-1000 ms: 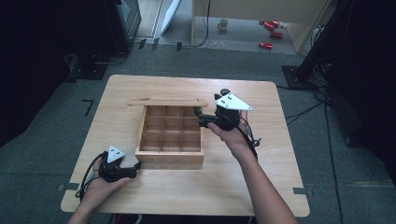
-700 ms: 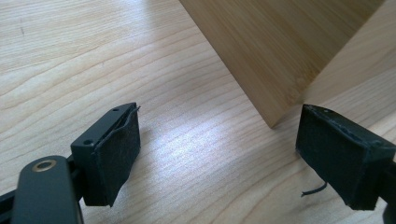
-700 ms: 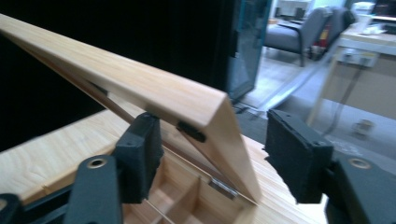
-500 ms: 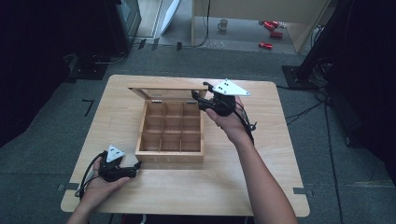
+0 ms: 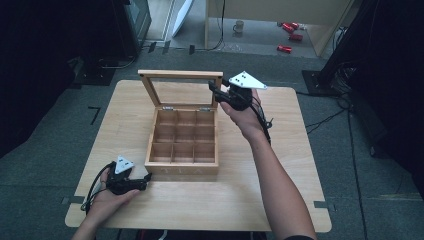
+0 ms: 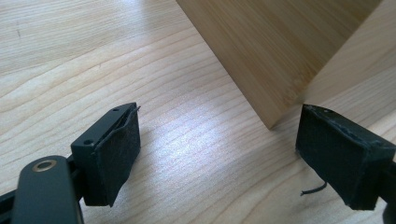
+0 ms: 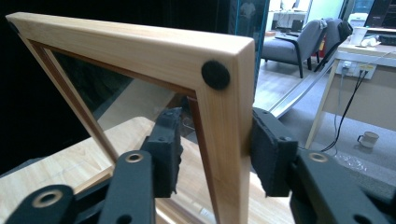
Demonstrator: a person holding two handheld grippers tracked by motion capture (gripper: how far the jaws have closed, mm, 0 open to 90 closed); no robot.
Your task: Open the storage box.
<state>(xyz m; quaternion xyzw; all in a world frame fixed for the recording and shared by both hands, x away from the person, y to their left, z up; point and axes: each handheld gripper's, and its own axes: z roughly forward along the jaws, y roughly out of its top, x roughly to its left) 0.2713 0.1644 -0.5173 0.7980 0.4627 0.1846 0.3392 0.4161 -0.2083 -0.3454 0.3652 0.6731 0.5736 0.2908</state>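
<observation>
A: Box first. Where is it?

B: Wooden box (image 5: 182, 140) sits mid-table, nine open compartments, all look bare. Its lid (image 5: 181, 90) stands up off the box's far edge on hinges, a glass pane in a wood frame.

A: Right gripper?

B: Right gripper (image 5: 216, 91) is at the lid's right frame rail, above the box's far right corner. In the right gripper view the rail (image 7: 223, 140) sits between the two pads; the right pad touches the wood, the left pad looks a hair off or just touching. So closed around the rail, a light pinch I'd judge, likely to swing the lid on its hinges without slipping. A round dark bumper (image 7: 215, 75) sits on the frame corner, above the pads.

A: Left?

B: Left gripper (image 5: 144, 177) rests on the table just off the box's near left corner, hand lying flat. Jaws spread wide, grasping nothing. In the left gripper view the box's corner (image 6: 275, 70) is ahead, between the pads but apart from them. Probably parked there, ready to steady the box if the lid pull drags it.

A: Surface, room?

B: Light wood table (image 5: 260, 200), bare apart from the box. Grey carpet floor around it, dark curtains at the sides. Beyond the box's far side: a desk, a mug (image 5: 239, 26) on the floor, some red items (image 5: 291, 36), cables.
</observation>
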